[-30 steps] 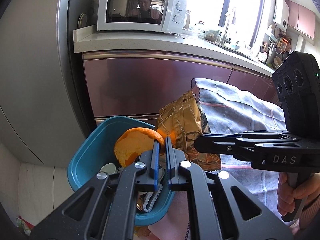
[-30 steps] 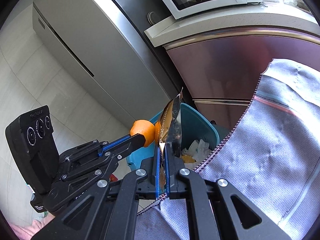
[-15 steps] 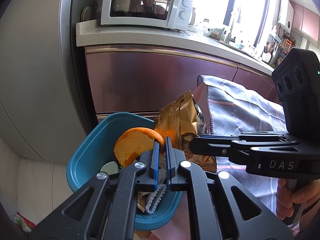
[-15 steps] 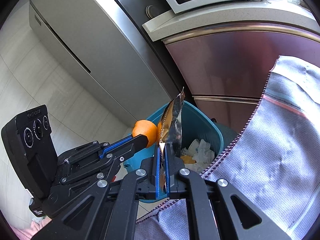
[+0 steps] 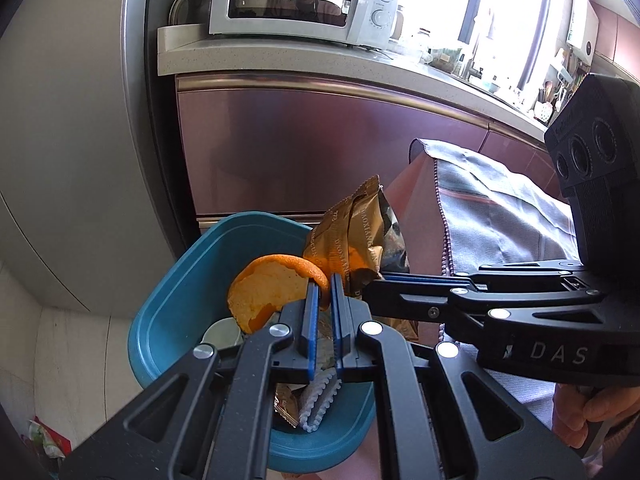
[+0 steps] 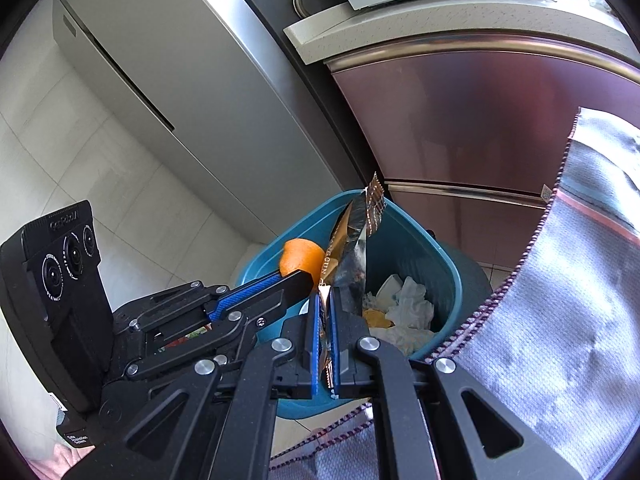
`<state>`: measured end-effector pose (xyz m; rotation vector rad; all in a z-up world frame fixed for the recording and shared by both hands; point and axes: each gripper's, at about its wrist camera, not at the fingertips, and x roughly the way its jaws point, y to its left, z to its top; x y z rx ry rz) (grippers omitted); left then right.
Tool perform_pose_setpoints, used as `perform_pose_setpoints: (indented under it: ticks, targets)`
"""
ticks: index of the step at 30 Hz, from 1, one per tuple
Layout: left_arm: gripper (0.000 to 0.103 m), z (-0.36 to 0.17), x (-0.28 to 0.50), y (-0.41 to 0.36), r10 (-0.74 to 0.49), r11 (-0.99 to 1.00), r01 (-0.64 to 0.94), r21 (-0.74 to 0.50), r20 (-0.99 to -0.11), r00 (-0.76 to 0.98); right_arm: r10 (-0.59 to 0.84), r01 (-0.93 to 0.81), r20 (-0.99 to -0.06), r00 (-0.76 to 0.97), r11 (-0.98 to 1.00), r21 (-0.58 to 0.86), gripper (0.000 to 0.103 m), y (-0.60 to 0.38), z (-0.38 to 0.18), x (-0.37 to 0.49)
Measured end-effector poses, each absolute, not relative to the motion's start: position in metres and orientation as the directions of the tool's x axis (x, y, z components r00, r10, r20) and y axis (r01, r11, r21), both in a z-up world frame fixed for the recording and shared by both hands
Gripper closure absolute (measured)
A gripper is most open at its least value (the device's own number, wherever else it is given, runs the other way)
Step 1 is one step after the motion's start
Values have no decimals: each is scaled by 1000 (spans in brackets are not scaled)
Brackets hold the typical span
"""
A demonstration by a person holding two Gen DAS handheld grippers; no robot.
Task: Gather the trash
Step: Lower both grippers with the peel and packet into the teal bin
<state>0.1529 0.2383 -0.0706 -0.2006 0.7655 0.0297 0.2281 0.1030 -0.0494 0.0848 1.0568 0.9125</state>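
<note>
My left gripper (image 5: 325, 280) is shut on an orange peel (image 5: 268, 290) and holds it over the teal trash bin (image 5: 180, 280). My right gripper (image 6: 325, 296) is shut on a gold foil snack wrapper (image 6: 352, 248), held upright over the same bin (image 6: 436, 264). The wrapper also shows in the left wrist view (image 5: 356, 236), just right of the peel. In the right wrist view the peel (image 6: 300, 258) sits left of the wrapper, almost touching it. The bin holds crumpled tissues (image 6: 408, 304) and small wrappers (image 5: 316, 404).
The bin stands on the floor beside a table covered with a grey cloth (image 6: 560, 320). Behind are maroon kitchen cabinets (image 5: 320, 152), a counter with a microwave (image 5: 300, 0), and a steel fridge (image 6: 180, 80). Litter (image 5: 44, 440) lies on the floor at lower left.
Both grippers have moved closer over the bin, which now sits more centrally below them. Both stay shut on their items.
</note>
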Motion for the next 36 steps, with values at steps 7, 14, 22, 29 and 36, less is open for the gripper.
perform_pose_setpoints:
  ticks: [7,14,22,29,36]
  targets:
    - [97,-79,158,243,-39,978,-115,-171,-704,709,662,-606,-730,166,653,455,99,110,-56,228]
    - [97,-91,163,251,-36,973,-139,-182,-722,691,639,-601,-752,160,667,439,99,120,-64,233]
    - [97,-102,170,257,-43,968,-156,-199,-739,673,611,-602,-774,164,684,412,99,130,-66,233]
    - [97,-105,173,258,-53,967,-152,-206,-742,668,598,-598,-786,160,692,405,99,130,-67,235]
    - [97,-110,174,259,-57,965,-156,-209,-752,657,580,-593,-799,157,703,393,98,134,-68,237]
